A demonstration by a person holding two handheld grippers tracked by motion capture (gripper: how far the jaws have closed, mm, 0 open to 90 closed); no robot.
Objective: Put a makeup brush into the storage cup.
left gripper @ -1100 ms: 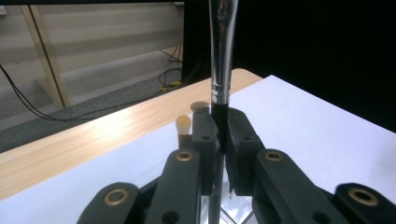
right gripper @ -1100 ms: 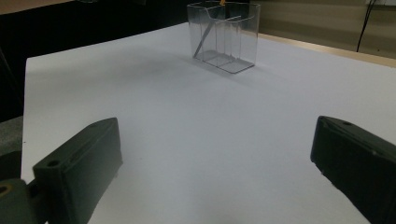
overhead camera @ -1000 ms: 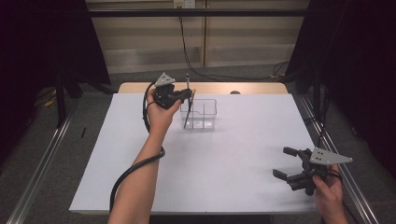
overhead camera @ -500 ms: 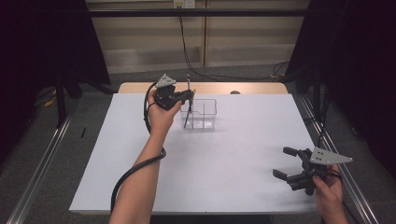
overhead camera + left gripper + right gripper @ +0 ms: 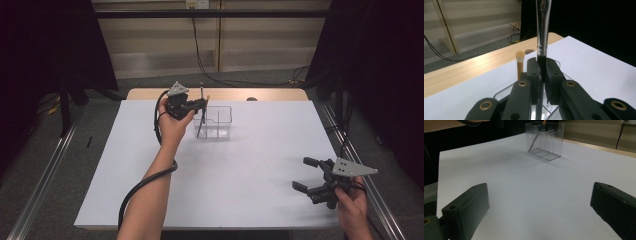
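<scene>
— Looking at the left tongs (image 5: 199, 105) first: what have they got?

— They're clamped on a brush (image 5: 542, 37), down on its black handle just under the silver ferrule. From the left gripper view the brush stands close to upright between the jaws, with its lower end going down into the clear box (image 5: 216, 121).

— And from above?

— The left hand (image 5: 172, 125) holds those tongs at the box's left end, near the far edge of the bench (image 5: 225, 195). The brush leans a little, its lower end inside the left compartment.

— Anything else in that box?

— A second brush, the tan one (image 5: 520, 65), with a rounded pale tip. It stands just beyond the jaws. Which compartment it sits in, I can't tell.

— The right tongs (image 5: 306, 174)?

— Spread wide, nothing between them. The right hand (image 5: 352, 207) holds them low over the near right corner of the bench, well apart from the box. In the right gripper view the two jaws sit at either side, with bare white sheet between them and the box (image 5: 545, 140) far off.

— The bench itself?

— White sheet over it, with a strip of wood (image 5: 230, 94) showing along the far edge.
</scene>
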